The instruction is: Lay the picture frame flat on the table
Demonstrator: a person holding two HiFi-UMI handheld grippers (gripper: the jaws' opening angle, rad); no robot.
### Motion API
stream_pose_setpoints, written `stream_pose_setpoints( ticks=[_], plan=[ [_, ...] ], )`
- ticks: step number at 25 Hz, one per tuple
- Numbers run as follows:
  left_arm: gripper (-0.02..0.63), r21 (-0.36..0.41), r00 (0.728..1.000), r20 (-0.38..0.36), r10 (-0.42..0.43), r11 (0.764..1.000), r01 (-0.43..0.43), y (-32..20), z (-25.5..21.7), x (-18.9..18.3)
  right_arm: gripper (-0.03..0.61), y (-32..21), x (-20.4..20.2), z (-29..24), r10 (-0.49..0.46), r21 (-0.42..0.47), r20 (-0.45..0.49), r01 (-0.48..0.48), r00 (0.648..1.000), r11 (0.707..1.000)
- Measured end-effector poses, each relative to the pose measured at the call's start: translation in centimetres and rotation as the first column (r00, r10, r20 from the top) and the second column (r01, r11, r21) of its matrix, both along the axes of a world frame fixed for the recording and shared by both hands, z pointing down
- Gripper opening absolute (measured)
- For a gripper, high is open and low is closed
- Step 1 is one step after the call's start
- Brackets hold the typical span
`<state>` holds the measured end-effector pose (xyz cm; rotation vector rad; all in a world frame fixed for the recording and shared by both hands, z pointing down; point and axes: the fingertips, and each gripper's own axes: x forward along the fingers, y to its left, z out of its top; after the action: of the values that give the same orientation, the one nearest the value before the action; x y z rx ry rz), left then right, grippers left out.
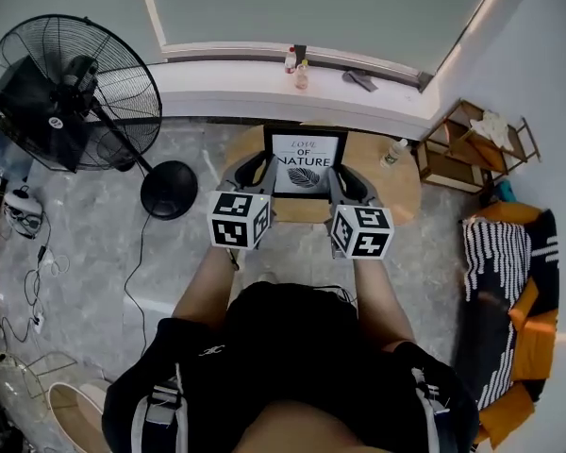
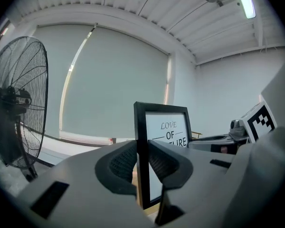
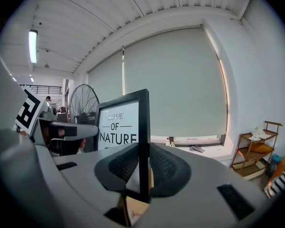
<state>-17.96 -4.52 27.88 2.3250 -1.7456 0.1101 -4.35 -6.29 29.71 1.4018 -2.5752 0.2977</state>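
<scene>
A black picture frame (image 1: 306,163) with a white print reading "LOVE OF NATURE" stands upright, facing me, over the round wooden table (image 1: 401,192). My left gripper (image 1: 261,174) is shut on the frame's left edge. In the left gripper view the black edge (image 2: 142,127) sits pinched between the ribbed pads (image 2: 121,163). My right gripper (image 1: 343,181) is shut on the frame's right edge (image 3: 143,122), which runs straight up between its pads (image 3: 164,167). Whether the frame's bottom touches the table is hidden by the grippers.
A large black floor fan (image 1: 71,92) stands to the left, with cables on the floor beyond it. A small bottle (image 1: 393,151) sits on the table's right side. A wooden shelf (image 1: 472,144) and a striped orange seat (image 1: 509,281) stand to the right. Bottles line the windowsill (image 1: 297,64).
</scene>
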Motion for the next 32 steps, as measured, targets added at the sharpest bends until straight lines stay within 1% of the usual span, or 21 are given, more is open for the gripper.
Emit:
stream_pose_setpoints(
  ticks=[3, 9, 13, 18, 22, 25, 28, 32],
  plan=[
    [0.086, -0.025, 1.0, -0.018, 0.0, 1.0, 0.0, -2.2, 1.3, -1.5, 0.089, -1.9, -1.5, 1.1, -0.005, -0.022, -0.018, 0.005, 1.0, 1.0],
    [0.086, -0.082, 1.0, -0.027, -0.005, 0.997, 0.003, -6.7, 3.8, -1.8, 0.089, -6.4, -1.7, 3.5, -0.011, -0.077, -0.028, 0.009, 1.0, 0.997],
    [0.086, -0.12, 1.0, -0.023, -0.011, 0.993, 0.008, -10.4, 5.4, -1.3, 0.089, -10.1, -1.2, 5.2, -0.027, -0.115, -0.028, 0.024, 0.999, 0.993],
    [0.086, -0.194, 0.998, -0.021, -0.051, 0.98, 0.046, -16.2, 9.1, 0.4, 0.091, -16.0, 0.5, 8.8, -0.07, -0.176, -0.035, 0.062, 0.997, 0.982],
    [0.086, -0.286, 0.998, -0.025, -0.054, 0.957, 0.045, -20.7, 12.8, 2.7, 0.091, -20.6, 2.7, 12.5, -0.096, -0.265, -0.038, 0.083, 0.995, 0.961],
    [0.087, -0.35, 0.999, -0.001, -0.049, 0.936, 0.046, -23.8, 16.0, 4.3, 0.091, -23.7, 4.2, 16.1, -0.104, -0.343, -0.021, 0.09, 0.994, 0.935],
    [0.089, -0.421, 0.999, -0.003, -0.049, 0.906, 0.043, -25.8, 19.7, 5.7, 0.091, -25.9, 5.6, 19.8, -0.123, -0.411, -0.025, 0.102, 0.992, 0.906],
    [0.089, -0.503, 0.998, -0.018, -0.065, 0.863, 0.047, -27.8, 24.5, 6.6, 0.091, -28.1, 6.5, 24.4, -0.158, -0.491, -0.03, 0.123, 0.987, 0.862]
  ],
)
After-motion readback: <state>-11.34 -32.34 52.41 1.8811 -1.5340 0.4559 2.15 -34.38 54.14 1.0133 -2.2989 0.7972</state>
